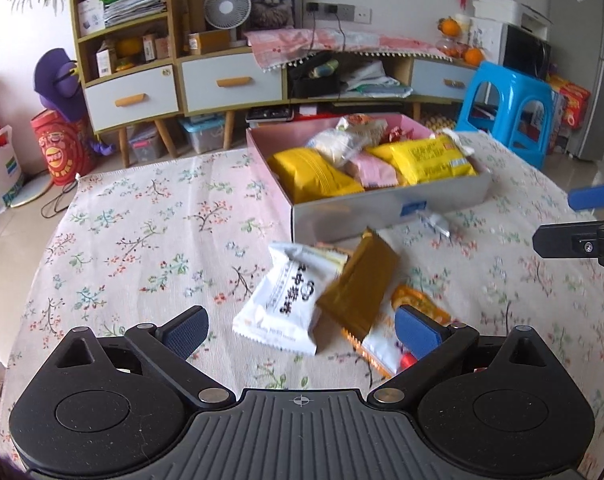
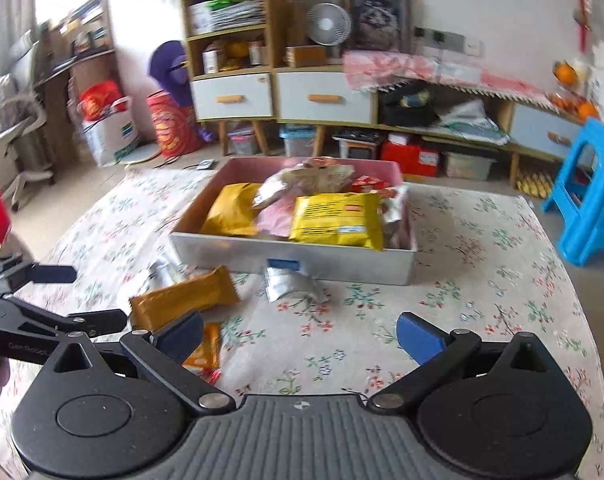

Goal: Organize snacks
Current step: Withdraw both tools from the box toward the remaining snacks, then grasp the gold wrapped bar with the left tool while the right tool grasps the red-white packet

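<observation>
Showing only in left wrist view: white packet (image 1: 279,298) beside brown packet (image 1: 360,284).

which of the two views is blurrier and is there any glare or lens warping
The right wrist view is softer: the shelf unit and silver packet smear with motion blur. The left wrist view is mostly sharp, though the brown packet is streaked. Both fisheye views bend the tablecloth edges and darken the corners; daylight washes out the upper left of the right wrist view.
</observation>
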`<action>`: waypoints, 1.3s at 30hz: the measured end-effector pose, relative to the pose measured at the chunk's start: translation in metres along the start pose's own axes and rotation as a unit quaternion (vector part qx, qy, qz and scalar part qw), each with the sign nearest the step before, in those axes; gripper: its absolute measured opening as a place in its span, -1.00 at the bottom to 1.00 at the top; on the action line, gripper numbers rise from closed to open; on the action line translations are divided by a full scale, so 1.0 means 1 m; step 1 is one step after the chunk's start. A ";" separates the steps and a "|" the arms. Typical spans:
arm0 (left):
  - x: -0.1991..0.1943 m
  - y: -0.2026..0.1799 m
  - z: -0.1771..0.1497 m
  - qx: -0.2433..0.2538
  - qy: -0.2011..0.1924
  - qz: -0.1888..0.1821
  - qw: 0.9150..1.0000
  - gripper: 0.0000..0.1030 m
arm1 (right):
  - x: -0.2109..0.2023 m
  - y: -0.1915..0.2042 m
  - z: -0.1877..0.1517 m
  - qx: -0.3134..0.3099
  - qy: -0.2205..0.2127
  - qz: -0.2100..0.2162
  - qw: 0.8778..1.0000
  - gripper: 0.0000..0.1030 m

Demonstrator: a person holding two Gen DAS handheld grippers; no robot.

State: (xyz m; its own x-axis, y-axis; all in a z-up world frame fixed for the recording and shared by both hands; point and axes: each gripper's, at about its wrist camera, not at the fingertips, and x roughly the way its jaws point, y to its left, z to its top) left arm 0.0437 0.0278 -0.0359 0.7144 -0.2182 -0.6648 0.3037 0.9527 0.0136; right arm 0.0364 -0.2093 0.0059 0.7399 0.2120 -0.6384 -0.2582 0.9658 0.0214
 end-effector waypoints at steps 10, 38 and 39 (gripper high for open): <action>0.014 0.008 -0.010 0.013 0.002 -0.008 1.000 0.95 | 0.009 0.043 -0.016 -0.096 0.015 0.052 0.994 0.84; 0.016 0.013 -0.004 0.027 -0.021 -0.063 0.997 0.56 | 0.041 0.077 -0.032 -0.136 0.052 0.127 0.981 -0.42; 0.018 0.009 -0.002 0.032 -0.021 -0.067 0.997 0.44 | 0.038 0.074 -0.032 -0.133 0.049 0.128 0.982 -0.44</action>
State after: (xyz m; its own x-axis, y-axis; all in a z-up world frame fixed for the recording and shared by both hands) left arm 0.0578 0.0331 -0.0491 0.6904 -0.3519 -0.6321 0.4366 0.8994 -0.0238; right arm 0.0259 -0.1345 -0.0412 0.5690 0.4155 -0.7096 -0.5909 0.8067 -0.0014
